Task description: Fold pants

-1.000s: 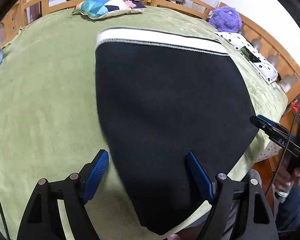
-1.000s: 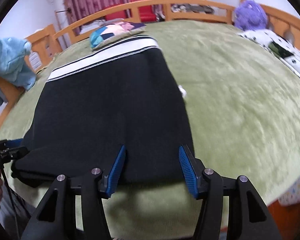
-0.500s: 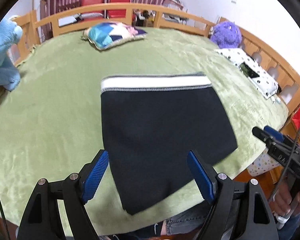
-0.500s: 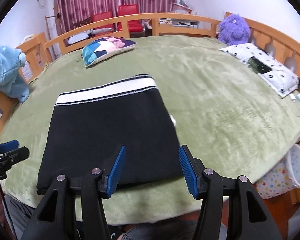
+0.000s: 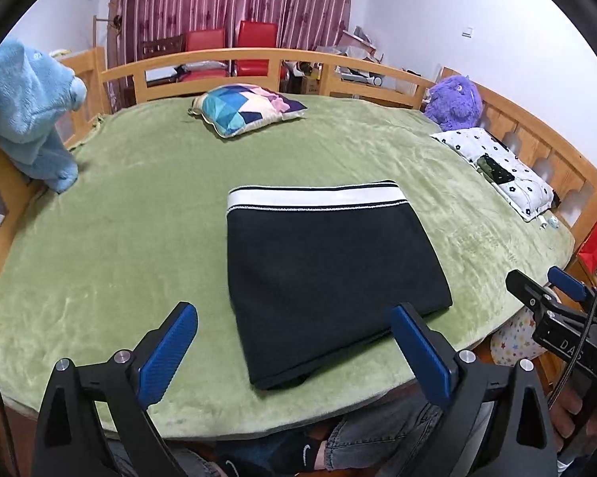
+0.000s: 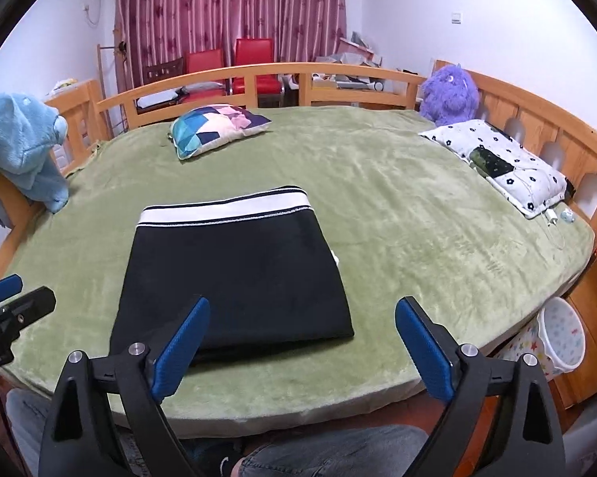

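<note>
The black pants [image 5: 330,274] [image 6: 238,278] lie folded into a flat rectangle on the green bed cover [image 5: 99,246] [image 6: 417,238], white waistband on the far side. My left gripper [image 5: 292,324] hangs above the near edge of the bed, its blue-padded jaws opening wide, nothing between them. My right gripper [image 6: 302,320] is held the same way above the fold's near right corner, jaws opening and empty. In the left wrist view the right gripper [image 5: 537,282] shows at the right edge, held by a hand; in the right wrist view the left gripper [image 6: 12,294] shows at the left edge.
A patterned cushion [image 5: 246,109] lies at the far side, a blue plush [image 5: 24,111] on the left rail, a purple plush [image 5: 453,97] and a dotted pillow [image 5: 497,167] on the right. A wooden rail [image 6: 258,75] rings the bed. A starred bin [image 6: 561,334] stands on the floor at right.
Both grippers have risen and pulled back from the pants, which now look smaller and lie free. Both pairs of jaws stand wider apart than before.
</note>
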The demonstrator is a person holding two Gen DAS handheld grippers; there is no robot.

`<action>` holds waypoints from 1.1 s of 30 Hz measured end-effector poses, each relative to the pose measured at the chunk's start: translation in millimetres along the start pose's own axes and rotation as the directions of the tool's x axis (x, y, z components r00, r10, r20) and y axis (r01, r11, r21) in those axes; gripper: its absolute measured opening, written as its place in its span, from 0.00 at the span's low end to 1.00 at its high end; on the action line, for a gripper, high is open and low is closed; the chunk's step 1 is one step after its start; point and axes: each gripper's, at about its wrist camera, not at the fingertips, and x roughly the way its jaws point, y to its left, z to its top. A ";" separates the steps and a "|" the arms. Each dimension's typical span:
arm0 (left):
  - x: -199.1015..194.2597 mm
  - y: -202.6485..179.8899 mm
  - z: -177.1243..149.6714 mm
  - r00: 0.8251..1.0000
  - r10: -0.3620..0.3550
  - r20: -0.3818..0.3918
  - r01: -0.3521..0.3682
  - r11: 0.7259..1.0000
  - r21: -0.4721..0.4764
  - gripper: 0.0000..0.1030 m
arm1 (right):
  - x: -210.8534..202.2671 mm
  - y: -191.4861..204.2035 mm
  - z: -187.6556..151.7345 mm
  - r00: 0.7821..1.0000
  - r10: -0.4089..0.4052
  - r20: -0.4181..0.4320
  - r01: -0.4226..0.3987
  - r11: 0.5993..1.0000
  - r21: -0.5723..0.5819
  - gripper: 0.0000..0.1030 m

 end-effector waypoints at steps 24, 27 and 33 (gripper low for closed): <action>-16.3 -14.2 1.1 0.999 0.022 0.036 -0.022 0.999 0.024 0.98 | -22.8 -2.1 3.6 0.999 0.014 0.041 -0.015 0.999 0.028 0.91; -15.9 -16.1 1.1 0.999 0.022 0.037 -0.024 0.999 0.031 0.98 | -21.9 -1.6 4.5 0.999 0.011 0.041 -0.012 1.000 0.029 0.91; -16.1 -18.4 1.0 0.999 0.020 0.038 -0.022 0.999 0.034 0.98 | -22.0 -2.3 4.2 0.999 0.009 0.045 -0.011 0.999 0.033 0.91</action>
